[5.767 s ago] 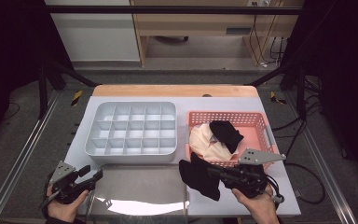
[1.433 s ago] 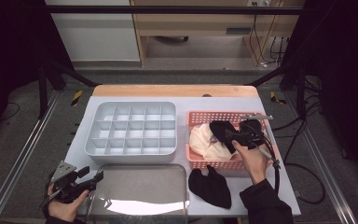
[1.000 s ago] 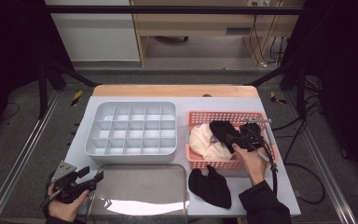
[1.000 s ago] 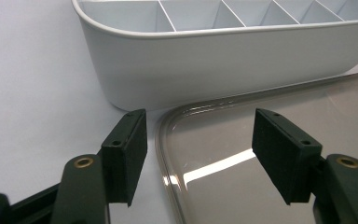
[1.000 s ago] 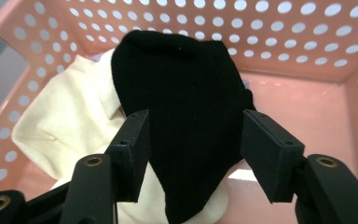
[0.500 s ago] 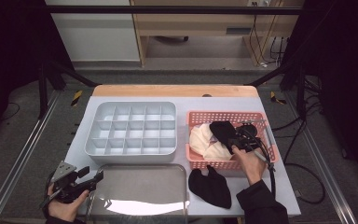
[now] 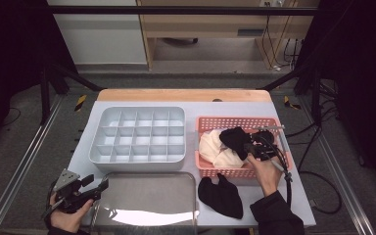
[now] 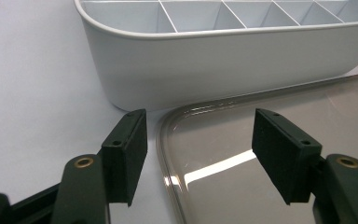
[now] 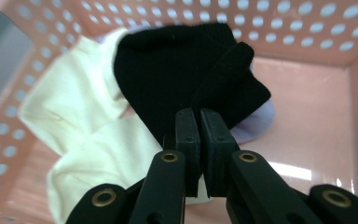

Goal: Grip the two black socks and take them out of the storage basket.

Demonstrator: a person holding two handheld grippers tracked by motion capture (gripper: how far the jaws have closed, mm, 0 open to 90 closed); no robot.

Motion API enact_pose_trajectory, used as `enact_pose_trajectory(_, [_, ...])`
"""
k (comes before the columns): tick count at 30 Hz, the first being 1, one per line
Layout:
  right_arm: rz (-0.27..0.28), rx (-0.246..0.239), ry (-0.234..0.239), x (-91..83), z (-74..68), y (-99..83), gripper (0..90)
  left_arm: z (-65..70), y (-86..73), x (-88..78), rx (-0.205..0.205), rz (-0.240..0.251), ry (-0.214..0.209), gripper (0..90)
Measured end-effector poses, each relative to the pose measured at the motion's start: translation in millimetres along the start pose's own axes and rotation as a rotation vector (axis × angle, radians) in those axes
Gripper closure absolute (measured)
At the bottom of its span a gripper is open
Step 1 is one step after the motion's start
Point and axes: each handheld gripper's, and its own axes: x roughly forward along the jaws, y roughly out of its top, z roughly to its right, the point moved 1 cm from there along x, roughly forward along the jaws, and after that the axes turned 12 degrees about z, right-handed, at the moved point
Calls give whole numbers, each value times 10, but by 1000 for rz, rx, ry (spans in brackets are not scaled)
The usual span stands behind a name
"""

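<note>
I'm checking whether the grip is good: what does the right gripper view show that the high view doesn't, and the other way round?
Right gripper view: the right gripper has just been closing, its jaws now pinching the black sock's edge; a lilac cloth peeks from beneath.
High view: a second black sock on the table, the grey divider tray, the clear lid, and the left gripper.
Both: the pink basket, the cream cloth, the black sock and the right gripper.
</note>
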Motion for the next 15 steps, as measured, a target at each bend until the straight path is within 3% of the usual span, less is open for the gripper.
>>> enact_pose_trajectory(1, [42,-2,33,-69,-6,19,868,2,0,0,-2,1,0,352])
enact_pose_trajectory(3, [74,-4,54,-140,-7,32,868,2,0,0,-3,1,0,352])
enact_pose_trajectory(15, [250,-29,149,-539,-44,168,869,5,-1,0,-2,1,1,352])
